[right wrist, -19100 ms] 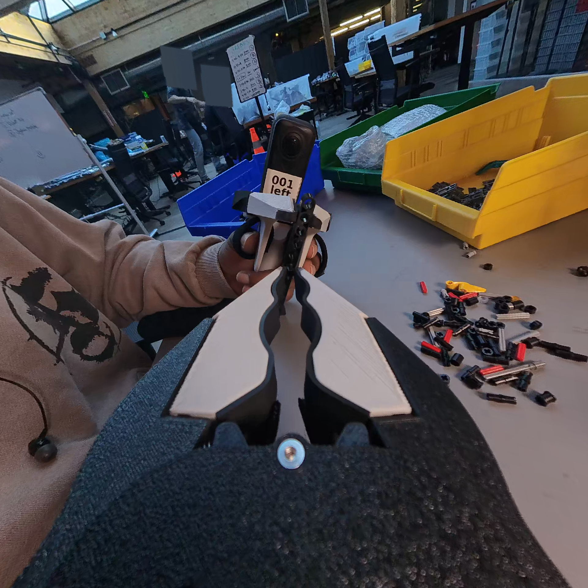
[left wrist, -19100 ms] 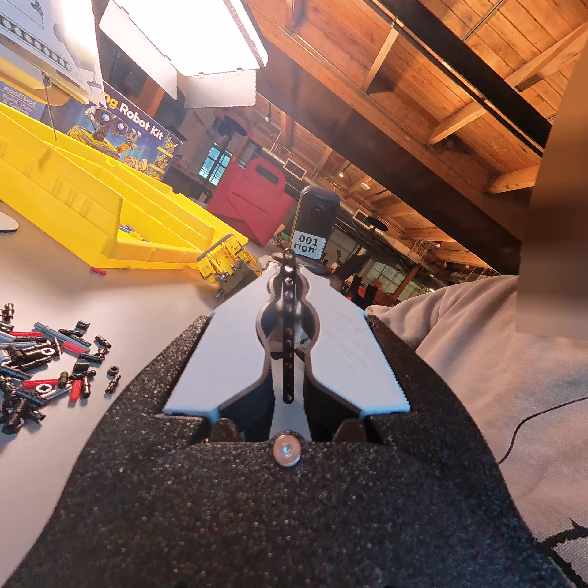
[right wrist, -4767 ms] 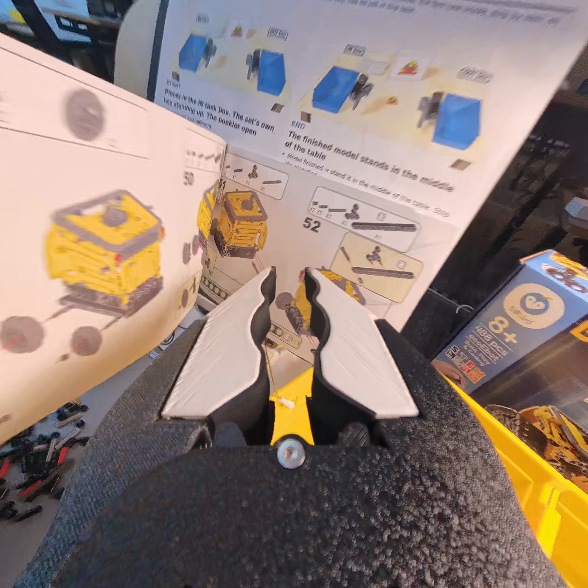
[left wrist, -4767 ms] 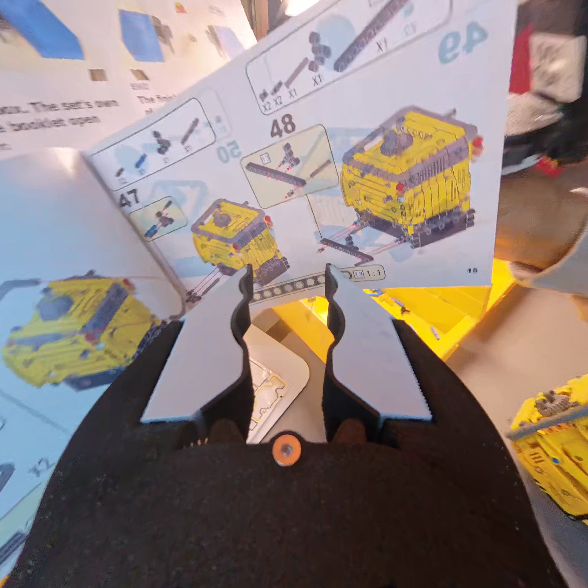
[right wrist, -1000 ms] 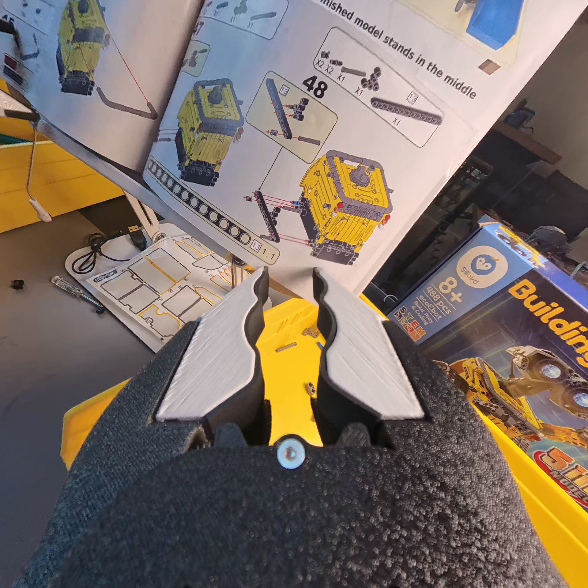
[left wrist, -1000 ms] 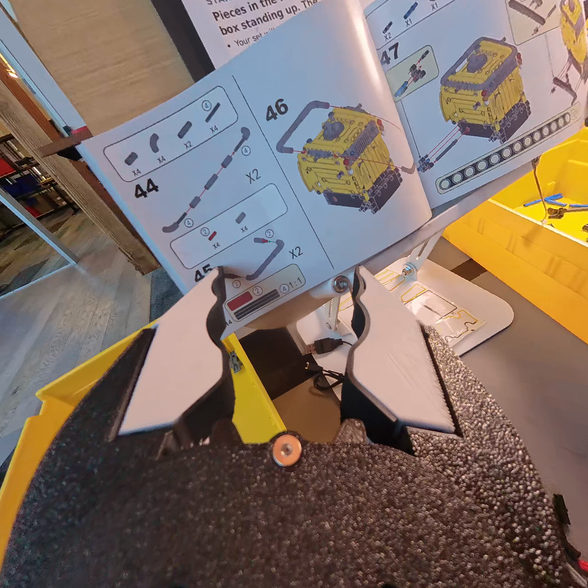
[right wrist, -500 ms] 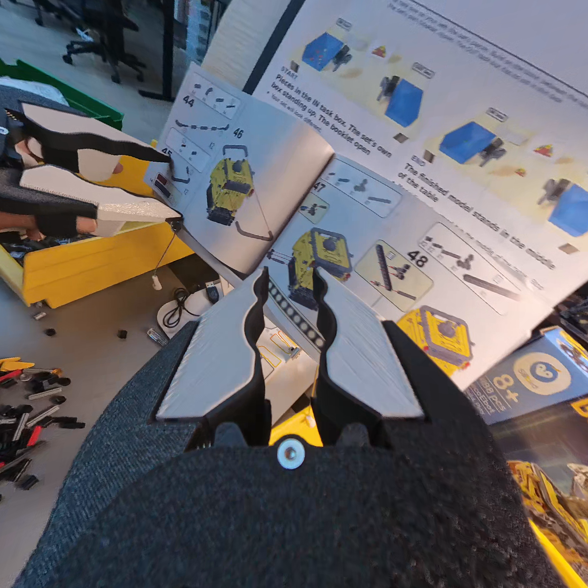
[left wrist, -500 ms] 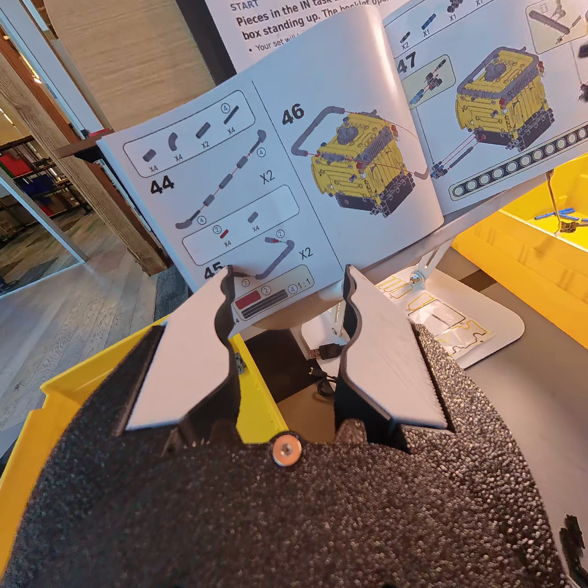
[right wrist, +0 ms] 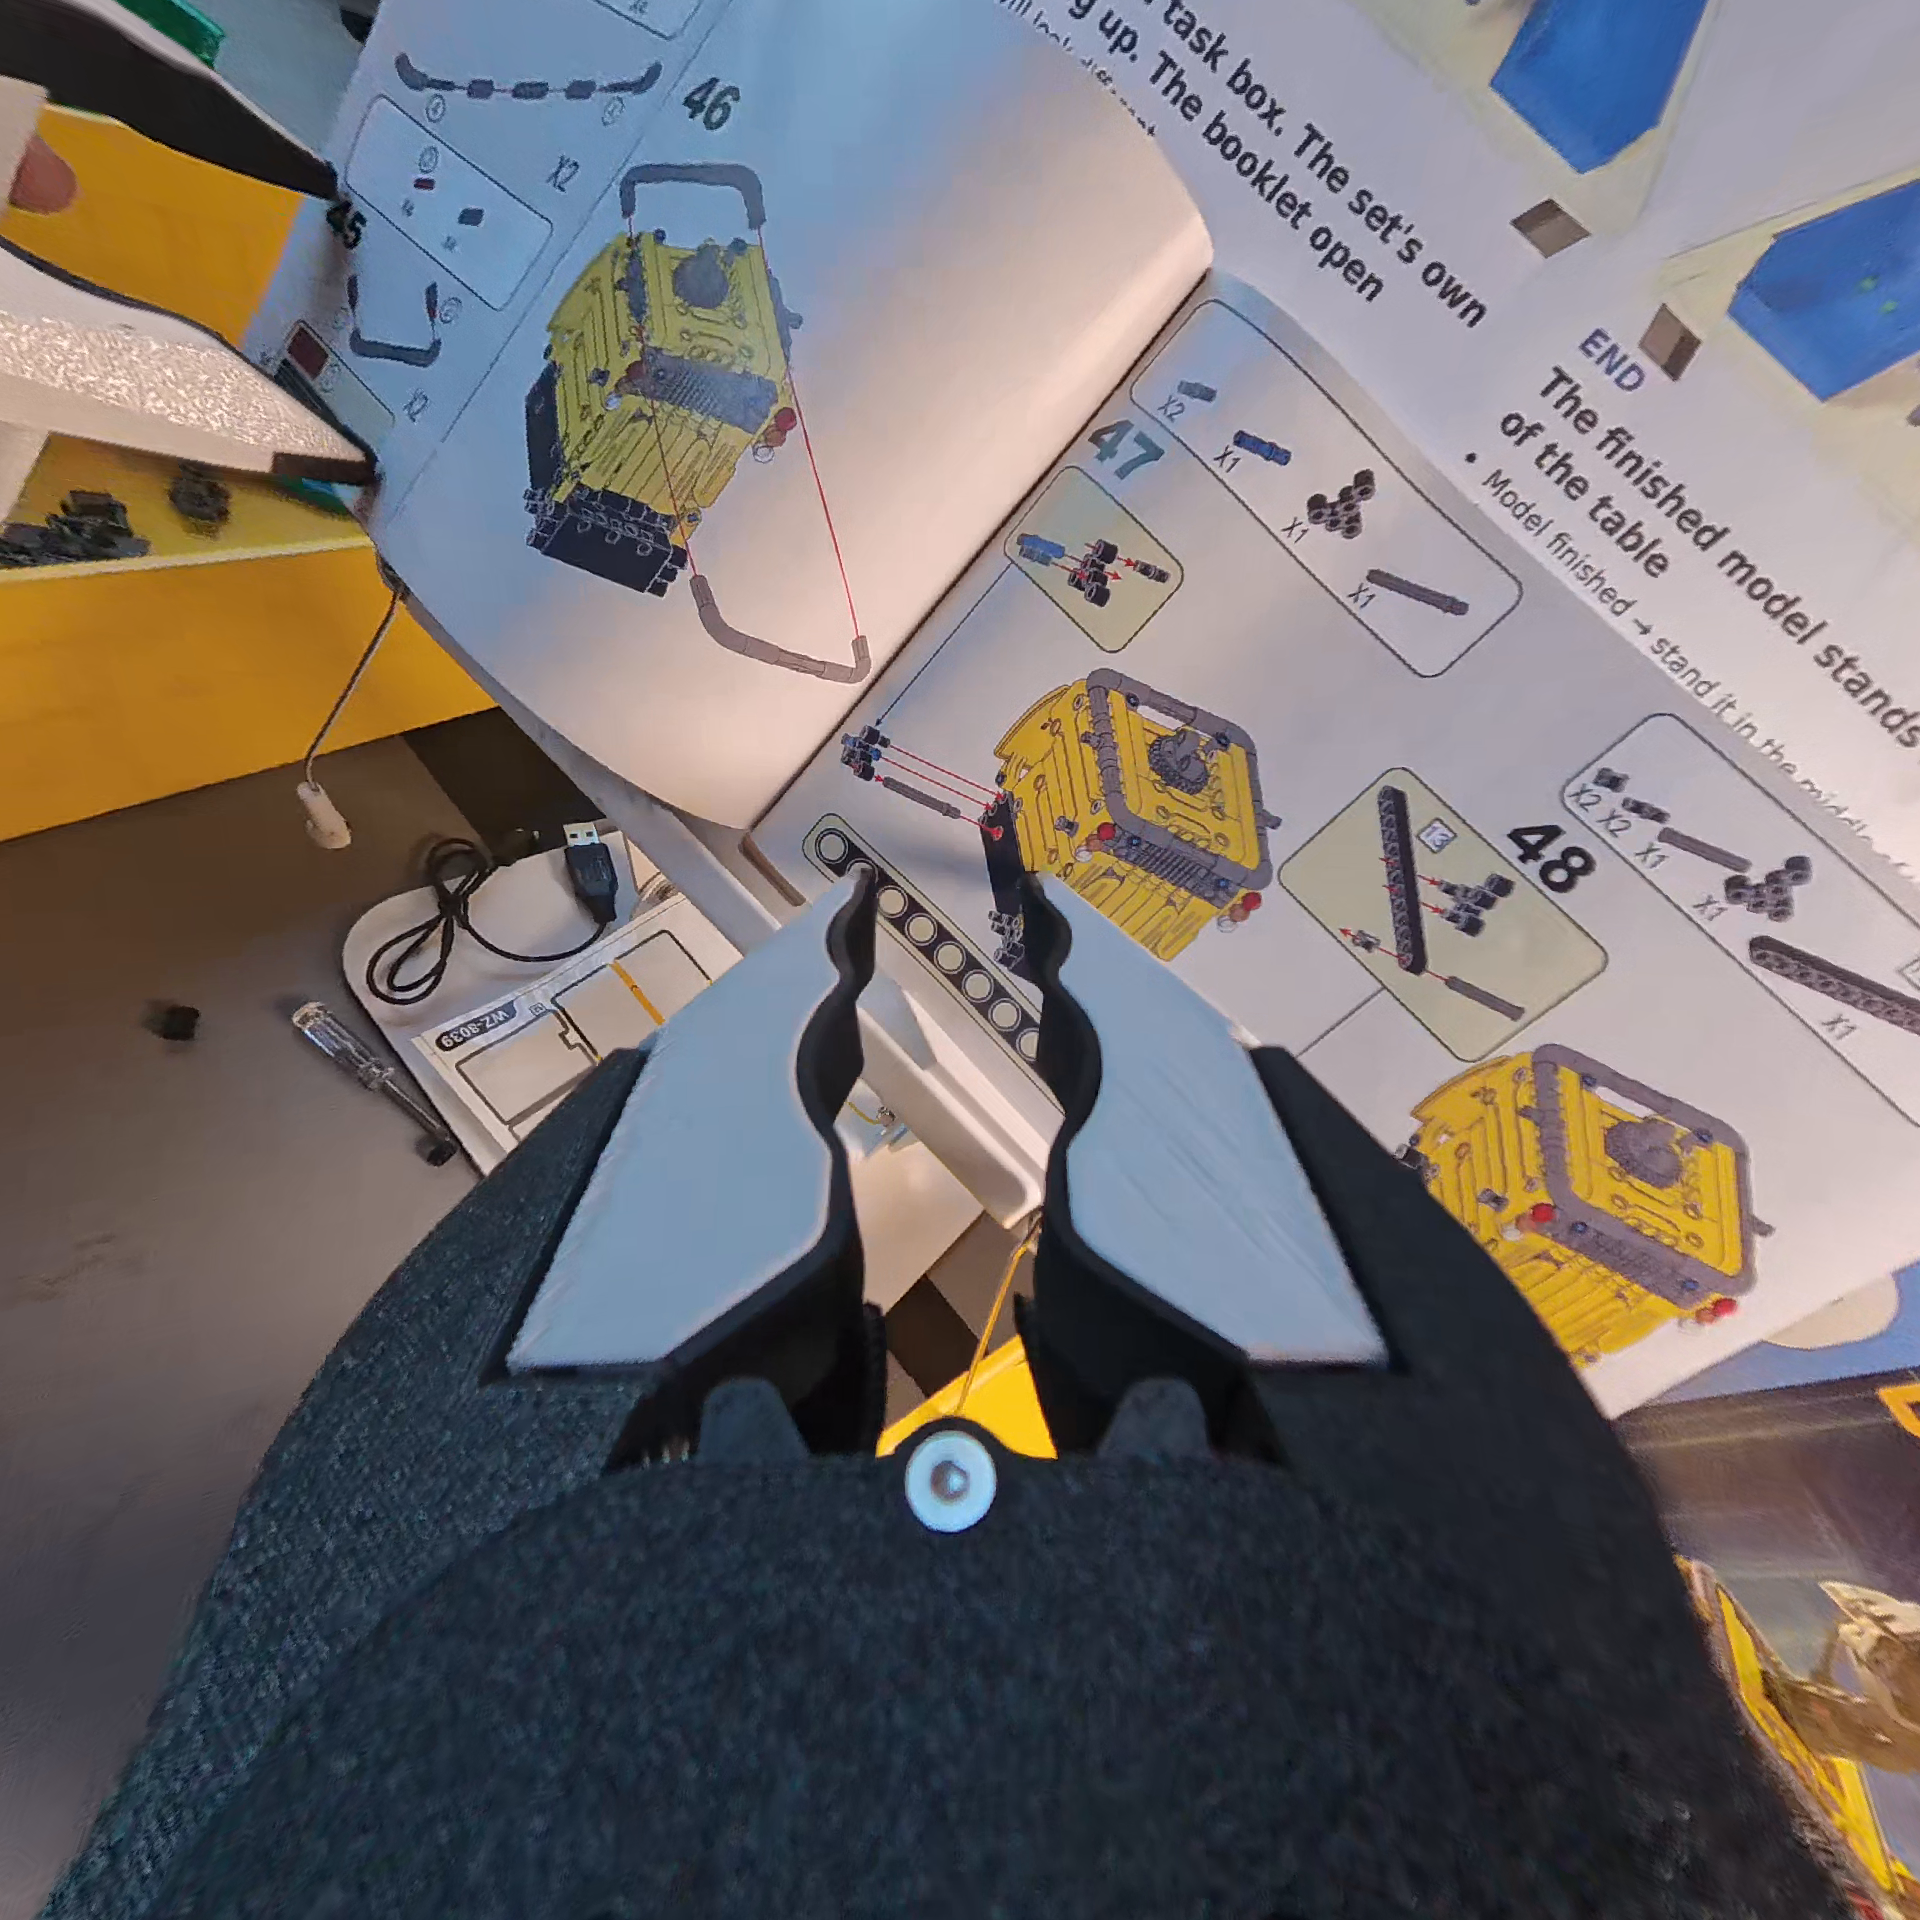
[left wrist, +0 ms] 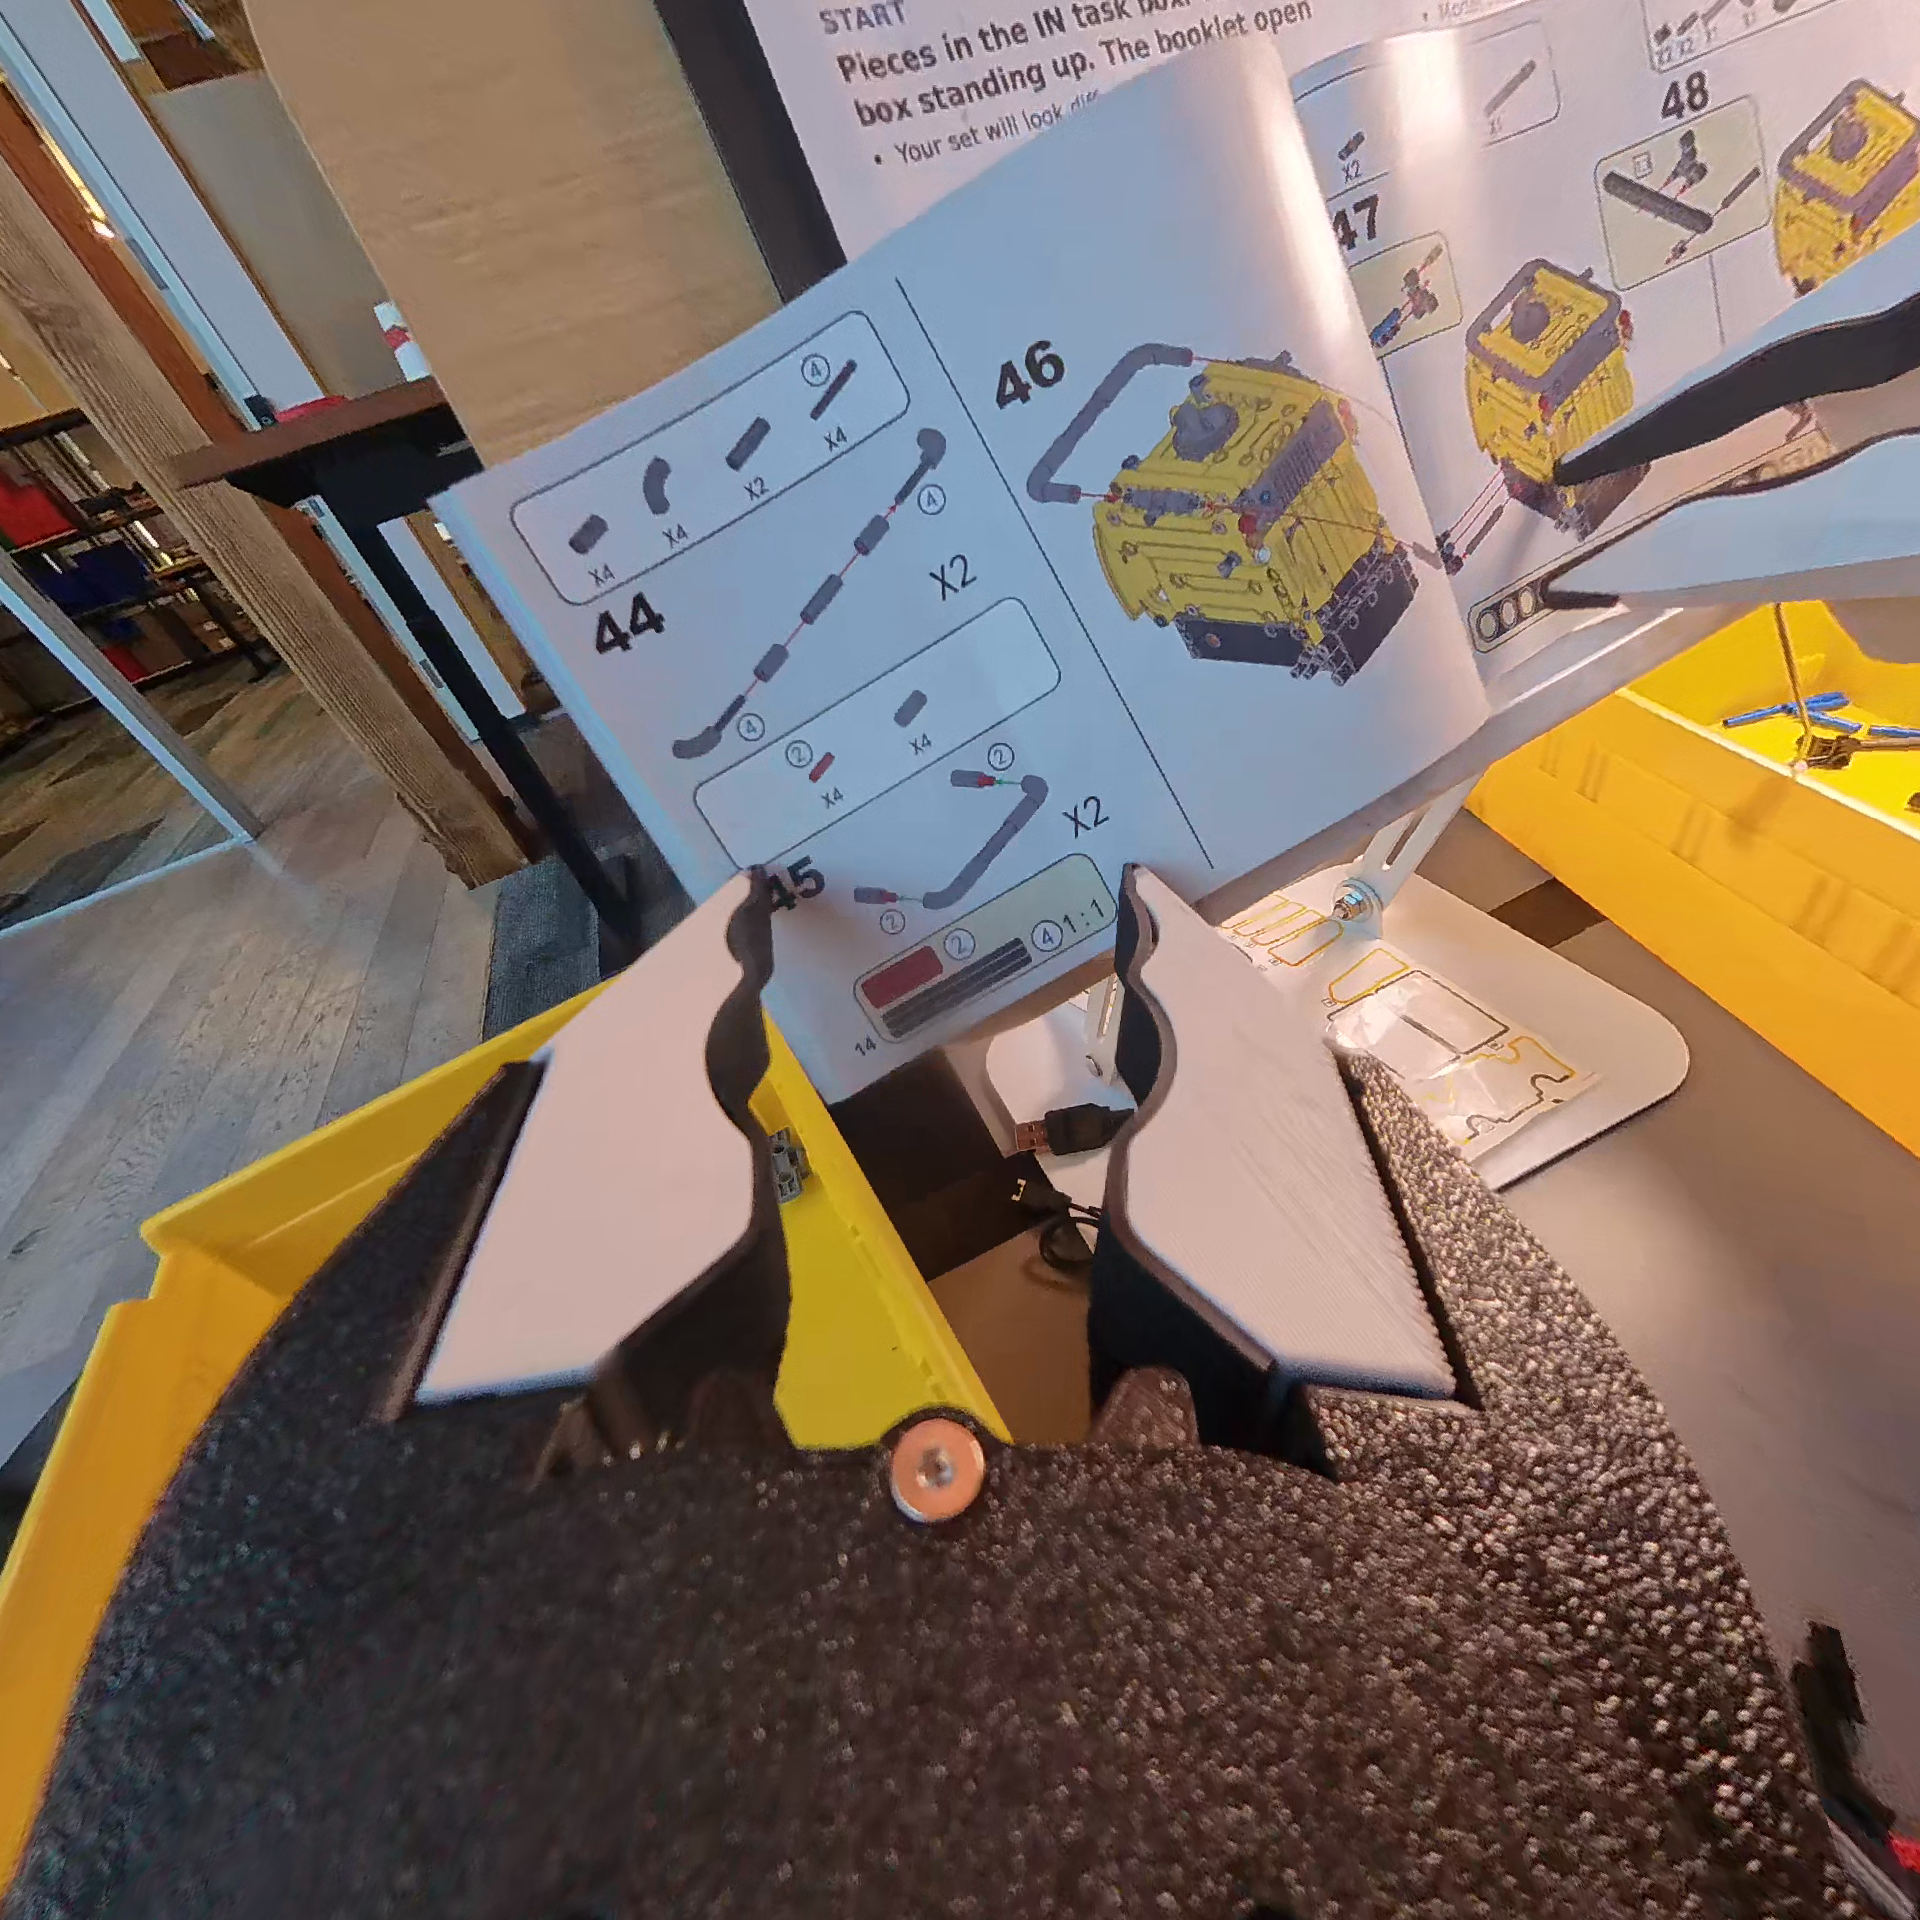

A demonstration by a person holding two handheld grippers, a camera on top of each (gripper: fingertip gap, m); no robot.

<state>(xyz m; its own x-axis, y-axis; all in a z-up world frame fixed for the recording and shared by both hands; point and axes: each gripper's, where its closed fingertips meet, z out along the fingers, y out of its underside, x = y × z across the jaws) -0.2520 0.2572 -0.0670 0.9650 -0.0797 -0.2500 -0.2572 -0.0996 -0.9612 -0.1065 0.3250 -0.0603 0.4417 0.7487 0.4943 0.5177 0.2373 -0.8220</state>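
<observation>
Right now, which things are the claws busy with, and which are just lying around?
Busy: left claw, open, by the lower left corner of the booklet; right claw, open, by its bottom edge near the fold.
Lying around: USB cable, little screwdriver, yellow bin, sticker sheet.

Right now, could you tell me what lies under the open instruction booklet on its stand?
Under the booklet: the white stand base, a sticker sheet and a black USB cable. The base's far side is hidden.

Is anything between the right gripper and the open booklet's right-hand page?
Nothing visible. The right gripper, open and empty, points straight at the booklet near the lower edge of its right-hand page. The left gripper sits off at the opposite page's edge, clear of that gap.
</observation>
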